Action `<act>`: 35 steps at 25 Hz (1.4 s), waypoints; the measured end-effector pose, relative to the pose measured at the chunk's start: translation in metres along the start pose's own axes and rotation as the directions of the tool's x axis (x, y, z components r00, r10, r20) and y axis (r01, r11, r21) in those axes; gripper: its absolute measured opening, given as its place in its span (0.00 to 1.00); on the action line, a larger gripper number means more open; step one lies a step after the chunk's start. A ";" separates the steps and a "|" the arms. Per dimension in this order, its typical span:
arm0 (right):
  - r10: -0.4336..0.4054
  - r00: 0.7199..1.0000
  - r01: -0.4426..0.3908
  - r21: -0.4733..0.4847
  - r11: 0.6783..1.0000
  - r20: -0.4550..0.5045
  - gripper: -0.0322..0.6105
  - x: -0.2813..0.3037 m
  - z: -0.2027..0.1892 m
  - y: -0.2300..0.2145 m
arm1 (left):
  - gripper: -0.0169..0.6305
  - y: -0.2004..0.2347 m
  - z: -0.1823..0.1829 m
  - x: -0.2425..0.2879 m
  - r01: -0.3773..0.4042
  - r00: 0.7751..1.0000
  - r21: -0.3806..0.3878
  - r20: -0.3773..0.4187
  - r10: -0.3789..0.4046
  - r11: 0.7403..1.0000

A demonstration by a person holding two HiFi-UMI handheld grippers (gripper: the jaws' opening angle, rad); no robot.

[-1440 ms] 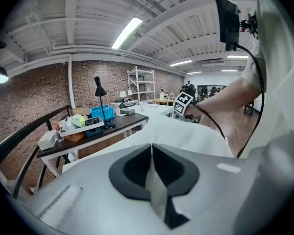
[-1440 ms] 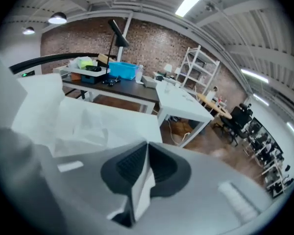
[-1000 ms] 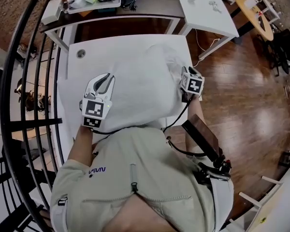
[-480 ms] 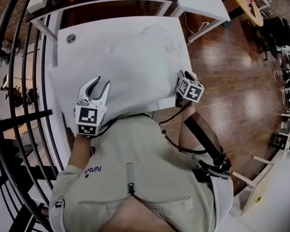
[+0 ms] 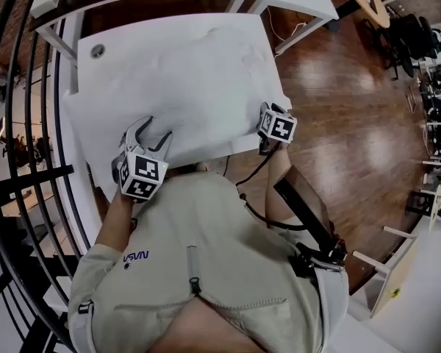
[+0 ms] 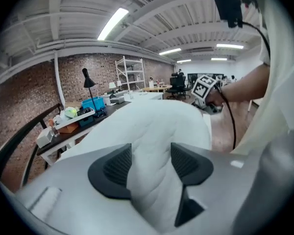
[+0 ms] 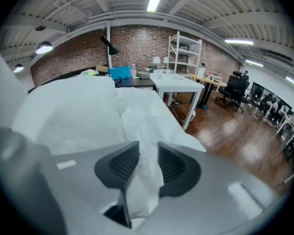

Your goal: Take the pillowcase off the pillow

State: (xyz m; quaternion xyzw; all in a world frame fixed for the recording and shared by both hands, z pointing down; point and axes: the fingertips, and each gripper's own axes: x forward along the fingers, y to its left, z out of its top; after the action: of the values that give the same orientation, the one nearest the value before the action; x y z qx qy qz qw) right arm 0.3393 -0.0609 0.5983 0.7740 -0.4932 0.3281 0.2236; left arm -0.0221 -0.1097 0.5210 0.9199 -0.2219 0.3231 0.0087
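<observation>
Well, the left gripper (image 5: 151, 132) had just let go. Its fingers (image 6: 112, 168) had been opening through that last second and stood wide apart, with the plump end of the pillow (image 5: 176, 87) bulging up between them but no pad pressing on it. A second earlier those fingers had been almost together on top of the pillow. Both grippers had also come down and back toward the near edge, closest to the person's chest.

Over on the other side, the right gripper (image 5: 264, 118) had not budged its hold. In the right gripper view its fingers (image 7: 122, 163) were clamped on a crumpled fold of the thin white pillowcase (image 7: 142, 131), which ran up from between the pads.

The pillow itself lay across the white desk (image 5: 132, 35), covering most of it, with its near edge hanging toward the person.

We read it this way: one side was anchored and the other was freed for a fresh bite, and the case looked far from off, so the stripping was barely under way.

As for writing, the person's pale jacket (image 5: 198, 271) carried small dark letters (image 5: 136, 257), upside down from the head view, that spelled NASA. The cubes on both grippers bore only black-and-white square markers, and nothing on the pillowcase could be read.
</observation>
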 end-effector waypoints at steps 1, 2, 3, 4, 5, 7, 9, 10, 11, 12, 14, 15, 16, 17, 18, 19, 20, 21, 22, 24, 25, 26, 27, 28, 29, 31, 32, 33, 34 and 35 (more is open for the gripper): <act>0.007 1.000 -0.006 0.005 1.000 -0.027 0.23 0.009 -0.005 -0.004 | 0.42 -0.001 -0.006 0.007 -0.022 0.999 0.021 -0.027 0.023 1.000; 0.017 0.999 -0.017 0.008 1.000 -0.051 0.23 0.017 -0.009 -0.008 | 0.41 0.000 -0.010 0.012 -0.044 0.998 0.031 -0.043 0.046 0.999; 0.029 0.997 -0.029 0.006 1.000 -0.071 0.19 0.024 -0.011 -0.011 | 0.40 0.002 -0.012 0.015 -0.063 0.997 0.031 -0.052 0.064 0.998; 0.040 0.996 -0.041 -0.002 0.999 -0.084 0.17 0.030 -0.013 -0.015 | 0.40 0.004 -0.013 0.018 -0.076 0.996 0.025 -0.054 0.077 0.997; 0.049 0.994 -0.051 -0.013 0.999 -0.094 0.16 0.036 -0.014 -0.019 | 0.40 0.006 -0.012 0.020 -0.085 0.995 0.016 -0.050 0.086 0.996; 0.070 0.991 -0.074 -0.026 0.997 -0.112 0.16 0.046 -0.020 -0.026 | 0.40 0.011 -0.006 0.021 -0.090 0.995 -0.006 -0.033 0.090 0.996; 0.108 0.985 -0.112 -0.022 0.994 -0.133 0.16 0.056 -0.030 -0.030 | 0.40 0.014 0.000 0.019 -0.088 0.996 -0.023 -0.034 0.087 0.996; 0.130 0.982 -0.135 -0.024 0.991 -0.137 0.16 0.060 -0.035 -0.030 | 0.40 0.015 0.001 0.017 -0.089 0.995 -0.029 -0.043 0.088 0.996; 0.152 0.979 -0.158 -0.030 0.987 -0.137 0.16 0.063 -0.038 -0.030 | 0.40 0.014 0.001 0.017 -0.093 0.994 -0.031 -0.052 0.092 0.995; 0.171 0.976 -0.178 -0.041 0.983 -0.132 0.16 0.065 -0.039 -0.030 | 0.40 0.013 0.002 0.017 -0.100 0.993 -0.029 -0.058 0.098 0.995; 0.196 0.973 -0.204 -0.064 0.977 -0.119 0.16 0.068 -0.037 -0.033 | 0.40 0.011 0.005 0.018 -0.118 0.991 -0.025 -0.066 0.116 0.993; 0.203 0.973 -0.212 -0.072 0.975 -0.111 0.16 0.069 -0.036 -0.033 | 0.40 0.010 0.006 0.018 -0.131 0.989 -0.027 -0.069 0.129 0.991; 0.208 0.972 -0.217 -0.075 0.973 -0.105 0.16 0.069 -0.034 -0.034 | 0.40 0.010 0.009 0.016 -0.146 0.987 -0.037 -0.069 0.143 0.989; 0.212 0.972 -0.219 -0.074 0.973 -0.097 0.16 0.067 -0.033 -0.033 | 0.40 0.010 0.013 0.012 -0.164 0.985 -0.061 -0.060 0.160 0.985; 0.214 0.973 -0.220 -0.071 0.973 -0.085 0.16 0.063 -0.031 -0.033 | 0.40 0.011 0.019 0.007 -0.182 0.983 -0.100 -0.036 0.179 0.978; 0.214 0.975 -0.218 -0.070 0.973 -0.063 0.16 0.056 -0.028 -0.032 | 0.38 0.011 0.028 0.000 -0.198 0.980 -0.151 0.002 0.201 0.968; 0.210 0.977 -0.212 -0.075 0.974 -0.031 0.15 0.047 -0.022 -0.032 | 0.35 0.010 0.038 -0.008 -0.213 0.973 -0.205 0.046 0.227 0.955; 0.206 0.978 -0.205 -0.087 0.975 0.011 0.13 0.035 -0.013 -0.031 | 0.32 0.009 0.049 -0.015 -0.231 0.961 -0.254 0.089 0.260 0.939; 0.207 0.977 -0.200 -0.104 0.974 0.059 0.09 0.023 -0.002 -0.028 | 0.28 0.009 0.058 -0.022 -0.253 0.946 -0.295 0.125 0.300 0.921; 0.225 0.961 -0.203 -0.143 0.969 0.158 0.06 -0.002 0.021 -0.017 | 0.14 0.008 0.071 -0.033 -0.307 0.908 -0.351 0.171 0.383 0.885; 0.235 0.950 -0.204 -0.161 0.966 0.207 0.06 -0.014 0.033 -0.010 | 0.07 0.008 0.074 -0.037 -0.333 0.891 -0.365 0.179 0.417 0.869; 0.245 0.936 -0.204 -0.177 0.963 0.253 0.06 -0.027 0.043 -0.002 | 0.04 0.007 0.073 -0.040 -0.356 0.880 -0.370 0.177 0.441 0.858; 0.255 0.920 -0.205 -0.189 0.960 0.296 0.06 -0.040 0.053 0.006 | 0.04 0.005 0.070 -0.043 -0.373 0.874 -0.369 0.169 0.456 0.851; 0.267 0.902 -0.209 -0.197 0.958 0.339 0.06 -0.054 0.062 0.015 | 0.04 0.004 0.067 -0.045 -0.384 0.870 -0.366 0.162 0.465 0.847; 0.279 0.882 -0.214 -0.204 0.955 0.381 0.06 -0.067 0.071 0.022 | 0.04 0.002 0.064 -0.047 -0.392 0.867 -0.366 0.158 0.472 0.844; 0.304 0.835 -0.229 -0.213 0.950 0.458 0.06 -0.094 0.085 0.037 | 0.04 0.002 0.058 -0.053 -0.406 0.856 -0.377 0.161 0.491 0.832; 0.318 0.812 -0.239 -0.217 0.946 0.489 0.06 -0.108 0.090 0.045 | 0.04 0.001 0.057 -0.057 -0.413 0.849 -0.384 0.166 0.502 0.826; 0.330 0.792 -0.251 -0.220 0.943 0.514 0.06 -0.121 0.092 0.054 | 0.04 0.001 0.057 -0.062 -0.420 0.840 -0.388 0.174 0.513 0.820; 0.341 0.774 -0.262 -0.220 0.940 0.533 0.06 -0.134 0.093 0.064 | 0.04 0.000 0.057 -0.067 -0.427 0.833 -0.386 0.185 0.522 0.818; 0.351 0.758 -0.274 -0.219 0.936 0.550 0.06 -0.146 0.092 0.073 | 0.04 -0.002 0.058 -0.072 -0.432 0.825 -0.380 0.199 0.528 0.818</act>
State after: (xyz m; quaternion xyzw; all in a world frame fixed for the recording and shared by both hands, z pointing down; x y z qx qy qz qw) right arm 0.2559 -0.0632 0.4304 0.7278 -0.6793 0.0772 0.0527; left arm -0.0371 -0.0880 0.4319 0.8565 -0.4969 0.1334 0.0412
